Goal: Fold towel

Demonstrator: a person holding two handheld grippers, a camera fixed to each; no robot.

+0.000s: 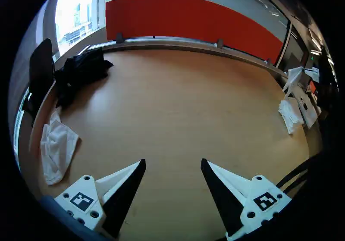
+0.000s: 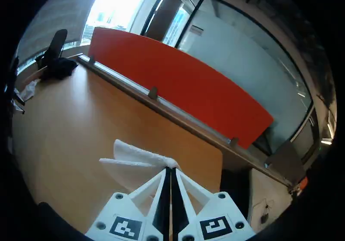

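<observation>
Over the wooden desk my right gripper is clamped on a white towel at its edge, my left gripper spread and empty (a crumpled cloth lies aside), so I'd grab the far corner squarely.

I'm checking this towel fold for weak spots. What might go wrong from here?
1. The right gripper pinches the white cloth towel only at its fingertips, so the cloth may slip out when pulled.
2. That towel lies near the end of the light wooden table; a drag could take it over the edge.
3. The left gripper is open and holds nothing, so a one-handed fold may end skewed.
</observation>
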